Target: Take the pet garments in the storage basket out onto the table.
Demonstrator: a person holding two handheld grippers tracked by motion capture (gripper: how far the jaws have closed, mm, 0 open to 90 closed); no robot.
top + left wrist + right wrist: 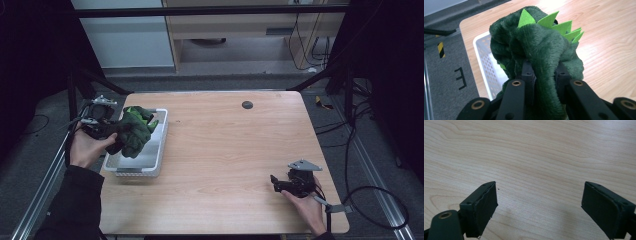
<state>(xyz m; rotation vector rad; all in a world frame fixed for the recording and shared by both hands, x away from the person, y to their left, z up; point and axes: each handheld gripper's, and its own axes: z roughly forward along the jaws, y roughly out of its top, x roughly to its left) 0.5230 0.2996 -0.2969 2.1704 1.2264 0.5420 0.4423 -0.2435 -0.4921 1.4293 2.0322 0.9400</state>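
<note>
while the left gripper (116, 134) sits at the left edge of the wooden table (235, 150), its jaws are clamped on a dark green plush toy (134, 131) with a row of bright green felt spikes. left gripper view: plush bunched between the two black jaws, fabric bulging above and around them, spikes (554, 23) pointing up and away. the toy is held in the air over the white perforated basket (158, 150), which stands on the table near its left edge; whether the plush touches the basket rim cannot be told. the left hand (86, 148) wraps the gripper body, dark sleeve below it.

right gripper (276, 183) near the front right of the table, well apart from the basket, held by the right hand (307, 207). right gripper view: its two jaws stand wide apart, nothing between them, bare wood grain beneath. grey three-cornered plate on top, cable trailing off to the right.

small dark round spot (247, 104) on the table toward the far edge.
</note>
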